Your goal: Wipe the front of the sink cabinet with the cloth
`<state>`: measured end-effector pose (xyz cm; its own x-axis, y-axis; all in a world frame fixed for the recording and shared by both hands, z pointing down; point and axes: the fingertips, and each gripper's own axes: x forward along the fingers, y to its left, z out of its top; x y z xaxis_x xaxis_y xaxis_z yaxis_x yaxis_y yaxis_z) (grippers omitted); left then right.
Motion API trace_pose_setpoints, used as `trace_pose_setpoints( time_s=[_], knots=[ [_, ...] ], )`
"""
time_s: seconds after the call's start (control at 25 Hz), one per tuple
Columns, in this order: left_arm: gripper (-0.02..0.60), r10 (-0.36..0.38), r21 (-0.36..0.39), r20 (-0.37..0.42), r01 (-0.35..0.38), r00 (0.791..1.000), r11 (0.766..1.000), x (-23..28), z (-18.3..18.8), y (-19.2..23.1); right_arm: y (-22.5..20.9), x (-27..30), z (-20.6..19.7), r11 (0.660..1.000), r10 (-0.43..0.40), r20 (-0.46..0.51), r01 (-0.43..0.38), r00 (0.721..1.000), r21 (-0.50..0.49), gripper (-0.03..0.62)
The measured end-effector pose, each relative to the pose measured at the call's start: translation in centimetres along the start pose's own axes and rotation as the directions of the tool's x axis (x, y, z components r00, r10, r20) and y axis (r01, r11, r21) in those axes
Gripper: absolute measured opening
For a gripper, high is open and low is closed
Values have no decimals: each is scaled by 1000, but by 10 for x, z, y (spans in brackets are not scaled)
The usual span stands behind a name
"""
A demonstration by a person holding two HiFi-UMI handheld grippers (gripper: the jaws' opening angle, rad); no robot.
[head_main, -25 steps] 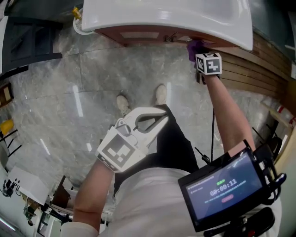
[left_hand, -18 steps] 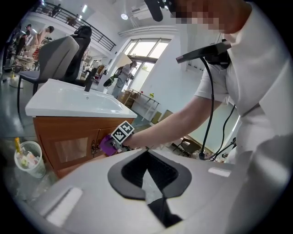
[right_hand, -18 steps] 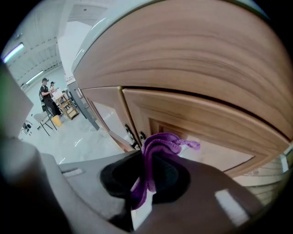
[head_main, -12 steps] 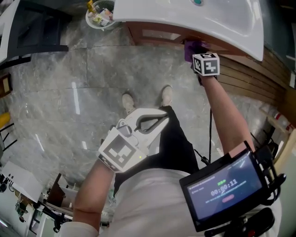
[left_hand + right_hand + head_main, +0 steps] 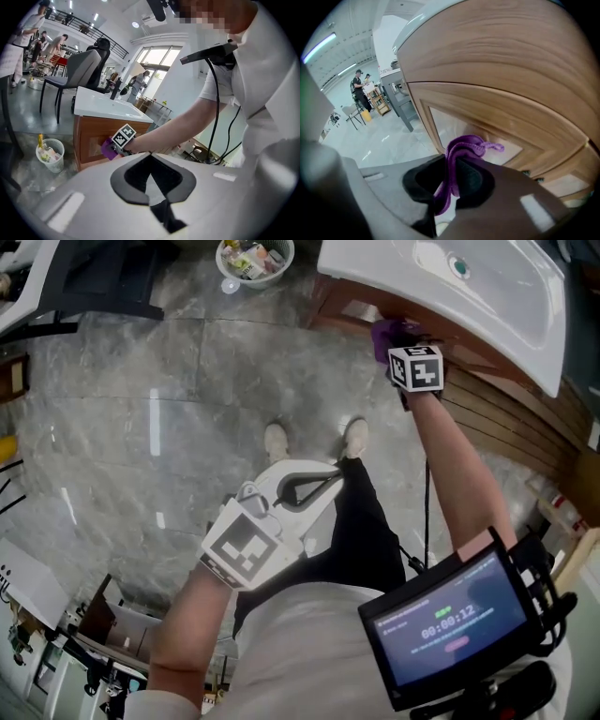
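**View swung right; cloth stayed on the cabinet front**

Since a second ago the head view panned: the sink [image 5: 469, 287] slid to the far right corner, and the waste bin [image 5: 253, 259] came fully into frame at the far edge. The person's shoes [image 5: 277, 442] dropped nearer in frame. The right tool [image 5: 394, 334] kept its place against the cabinet throughout. The left tool [image 5: 323, 479] barely shifted.

Right tool: clenched on the purple cloth [image 5: 389, 334]. In the right gripper view the cloth [image 5: 461, 147] ran up between the dark pads of the tool [image 5: 452, 164] and bunched out past the tips. The bunch looked to be touching the front of the sink cabinet [image 5: 497, 93], at a pale inset panel of the wood door. From the head view the cloth sat just under the sink's rim, on the cabinet [image 5: 342, 301], with the marker cube [image 5: 417, 367] just near of it.

Left tool: jaws closed together, nothing between them, as seen in the left gripper view [image 5: 152, 187]. It was held near the person's waist, well apart from the cabinet, over the grey marble floor [image 5: 141, 427].

The left gripper view also showed the cabinet [image 5: 91, 136] side-on, with the white sink [image 5: 103, 103] on top. The cloth [image 5: 108, 149] was at the cabinet's front, and the bin [image 5: 50, 154] stood on the floor just left of it.

A small screen [image 5: 450, 620] was mounted at the person's chest, near right in the head view.
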<state>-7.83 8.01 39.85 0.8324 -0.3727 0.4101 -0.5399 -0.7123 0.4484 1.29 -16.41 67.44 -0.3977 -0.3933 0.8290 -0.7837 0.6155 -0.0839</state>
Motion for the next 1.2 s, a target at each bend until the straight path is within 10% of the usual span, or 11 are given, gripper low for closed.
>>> trace_pose_setpoints(
  time_s=[0.72, 1.2],
  knots=[
    [5, 77, -51, 24, -76, 997, 996, -71, -39, 28, 143, 58, 78, 982, 150, 47, -143, 988, -122, 55],
    [5, -30, 0, -15, 30, 999, 1000, -3, -14, -2, 63, -17, -16, 995, 99, 65, -98, 993, -25, 55]
  ],
)
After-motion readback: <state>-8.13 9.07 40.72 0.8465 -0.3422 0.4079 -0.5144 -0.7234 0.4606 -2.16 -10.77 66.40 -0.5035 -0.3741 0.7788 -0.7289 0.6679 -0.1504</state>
